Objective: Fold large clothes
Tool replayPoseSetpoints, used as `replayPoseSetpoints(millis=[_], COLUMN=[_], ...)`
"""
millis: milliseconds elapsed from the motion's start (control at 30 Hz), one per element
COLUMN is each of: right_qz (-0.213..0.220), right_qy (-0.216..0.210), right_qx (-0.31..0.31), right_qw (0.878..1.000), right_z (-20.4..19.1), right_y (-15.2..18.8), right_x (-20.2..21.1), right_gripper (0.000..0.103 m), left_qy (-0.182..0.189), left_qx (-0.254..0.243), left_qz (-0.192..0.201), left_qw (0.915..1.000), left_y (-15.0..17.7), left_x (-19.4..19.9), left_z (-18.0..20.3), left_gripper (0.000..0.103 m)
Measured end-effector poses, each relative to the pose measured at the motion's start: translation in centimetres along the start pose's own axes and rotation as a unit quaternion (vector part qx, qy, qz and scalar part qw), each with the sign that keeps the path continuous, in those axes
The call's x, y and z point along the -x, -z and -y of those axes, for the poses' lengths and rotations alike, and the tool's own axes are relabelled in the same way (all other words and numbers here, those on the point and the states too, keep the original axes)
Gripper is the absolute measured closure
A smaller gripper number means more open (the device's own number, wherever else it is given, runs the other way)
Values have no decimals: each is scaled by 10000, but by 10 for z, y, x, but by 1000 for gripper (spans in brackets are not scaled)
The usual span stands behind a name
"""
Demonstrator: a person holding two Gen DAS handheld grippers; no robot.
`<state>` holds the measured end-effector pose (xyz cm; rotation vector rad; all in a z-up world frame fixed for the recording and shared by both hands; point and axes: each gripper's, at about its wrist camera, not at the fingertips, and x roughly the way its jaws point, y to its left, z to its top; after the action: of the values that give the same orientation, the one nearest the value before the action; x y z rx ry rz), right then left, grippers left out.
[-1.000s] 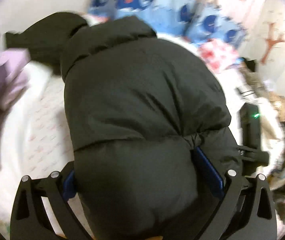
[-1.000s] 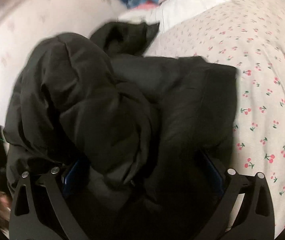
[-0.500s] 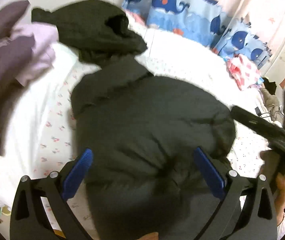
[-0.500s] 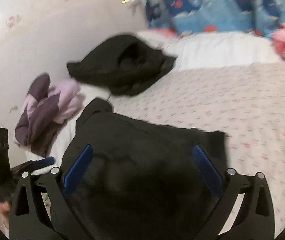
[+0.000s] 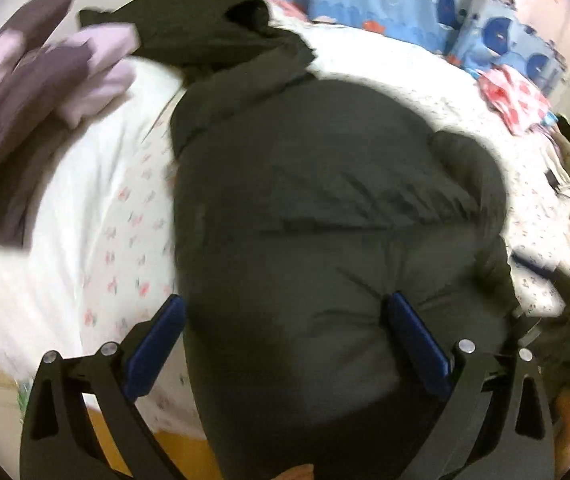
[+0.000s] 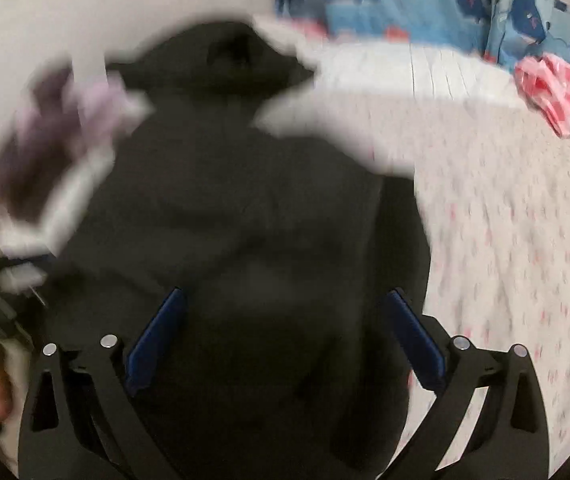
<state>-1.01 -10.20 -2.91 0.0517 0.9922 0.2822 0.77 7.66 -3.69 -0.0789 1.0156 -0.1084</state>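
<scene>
A large black puffer jacket (image 5: 325, 208) lies on the cherry-print bed sheet (image 5: 125, 232), its collar pointing away from me. My left gripper (image 5: 283, 312) is wide open, its blue pads on either side of the jacket's near hem. In the right wrist view the same jacket (image 6: 245, 220) fills the middle, blurred by motion. My right gripper (image 6: 285, 308) is also wide open over the jacket's near part. Whether either gripper touches the fabric cannot be told.
A second black garment (image 5: 221, 28) lies beyond the collar. A folded purple garment (image 5: 41, 92) sits at the left. A red-and-white cloth (image 5: 517, 96) lies at the far right by whale-print pillows (image 5: 405, 4). The bed's near edge and yellow floor (image 5: 181, 448) are below.
Both grippers let go of the jacket and opened wide about half a second ago. The jacket dropped flat on the bed. Both views now sit closer and lower over it.
</scene>
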Motion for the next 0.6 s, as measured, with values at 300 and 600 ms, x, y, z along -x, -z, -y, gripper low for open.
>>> replayPoseSetpoints(millis=[300,600], right_qz=[405,260], right_qy=[617,951], right_qx=[12,-229], right_qw=[9973,9949], right_z=[-21,-37], right_y=[35,45], right_x=[85,118], right_gripper=[7,7], left_qy=[-210,-453], left_qx=[88,-53], left_qz=[147,-49], left_qw=[9996,9989], left_y=[29,42], left_x=[46,67], left_z=[11,17], left_gripper=[6,6])
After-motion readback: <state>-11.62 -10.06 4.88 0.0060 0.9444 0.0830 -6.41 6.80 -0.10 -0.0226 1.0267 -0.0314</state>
